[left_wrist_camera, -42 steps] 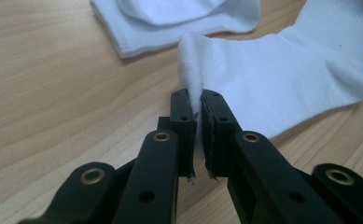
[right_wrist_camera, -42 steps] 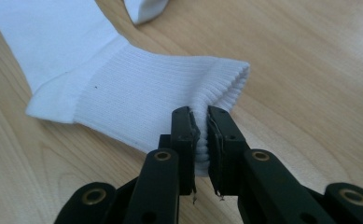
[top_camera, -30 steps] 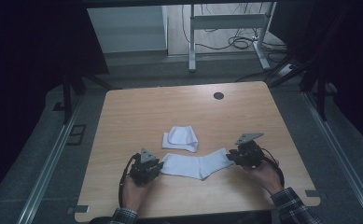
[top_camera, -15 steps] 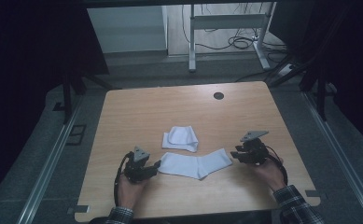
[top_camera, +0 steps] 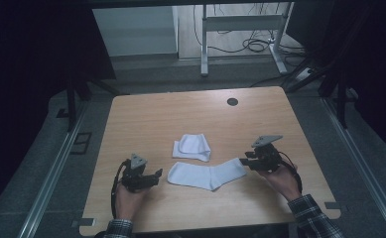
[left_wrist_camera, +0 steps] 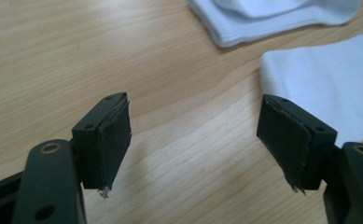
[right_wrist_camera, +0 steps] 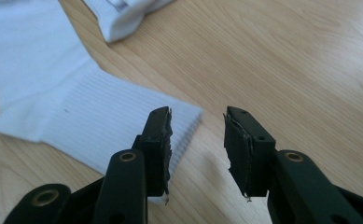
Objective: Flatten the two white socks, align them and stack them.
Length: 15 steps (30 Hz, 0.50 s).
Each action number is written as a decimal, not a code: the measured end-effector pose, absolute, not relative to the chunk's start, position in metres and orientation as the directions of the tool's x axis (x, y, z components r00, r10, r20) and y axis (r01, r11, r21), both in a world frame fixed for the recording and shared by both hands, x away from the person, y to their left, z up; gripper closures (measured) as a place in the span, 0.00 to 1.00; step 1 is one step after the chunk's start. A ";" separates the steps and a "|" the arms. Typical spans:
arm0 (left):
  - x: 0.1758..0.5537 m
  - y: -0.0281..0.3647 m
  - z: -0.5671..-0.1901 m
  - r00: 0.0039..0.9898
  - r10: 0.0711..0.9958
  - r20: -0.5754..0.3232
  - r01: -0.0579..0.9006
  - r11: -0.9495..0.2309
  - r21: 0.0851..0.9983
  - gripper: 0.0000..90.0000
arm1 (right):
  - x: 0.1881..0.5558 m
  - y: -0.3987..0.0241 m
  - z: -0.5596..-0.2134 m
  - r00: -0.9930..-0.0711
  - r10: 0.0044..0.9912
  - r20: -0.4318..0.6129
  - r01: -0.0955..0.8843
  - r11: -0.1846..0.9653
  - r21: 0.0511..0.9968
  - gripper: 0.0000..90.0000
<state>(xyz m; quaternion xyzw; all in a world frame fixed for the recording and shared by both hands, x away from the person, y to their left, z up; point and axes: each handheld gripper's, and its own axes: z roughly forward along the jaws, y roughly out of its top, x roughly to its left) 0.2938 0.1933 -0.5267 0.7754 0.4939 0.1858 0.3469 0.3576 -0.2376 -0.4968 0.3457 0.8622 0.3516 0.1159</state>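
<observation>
A flat white sock (top_camera: 206, 175) lies across the near middle of the wooden table (top_camera: 146, 119). A folded white sock (top_camera: 191, 147) rests just behind it. My left gripper (top_camera: 154, 178) sits a little left of the flat sock's toe end. Its jaws have just been opening and stand wide in the left gripper view (left_wrist_camera: 202, 135), with bare wood between them. My right gripper (top_camera: 244, 162) is at the sock's ribbed cuff (right_wrist_camera: 123, 126). Its jaws have also been opening and stand apart (right_wrist_camera: 198, 140), with the cuff's edge just ahead of the left finger (right_wrist_camera: 158, 140) and nothing pinched.
A dark round hole (top_camera: 232, 101) marks the table's far right part. Beyond the far edge is a floor with a metal desk frame (top_camera: 240, 29) and cables. Dark rails run along both sides of the table.
My left gripper let go of the flat sock's end, opened and drew back to the left. The right gripper pulled slightly back from the cuff. The sock stays flat.
</observation>
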 end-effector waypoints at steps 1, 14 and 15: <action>0.295 0.194 -0.528 0.441 0.895 -0.058 0.643 -0.271 0.717 0.27 | 0.359 -0.235 -0.496 -0.741 0.670 0.043 0.508 0.518 0.688 0.68; 0.299 0.192 -0.541 0.452 0.892 -0.031 0.672 -0.317 0.669 0.26 | 0.374 -0.172 -0.482 -0.804 0.585 0.108 0.486 0.541 0.687 0.85; 0.299 0.192 -0.541 0.453 0.891 -0.033 0.671 -0.316 0.671 0.25 | 0.375 -0.164 -0.482 -0.811 0.575 0.108 0.480 0.548 0.685 0.87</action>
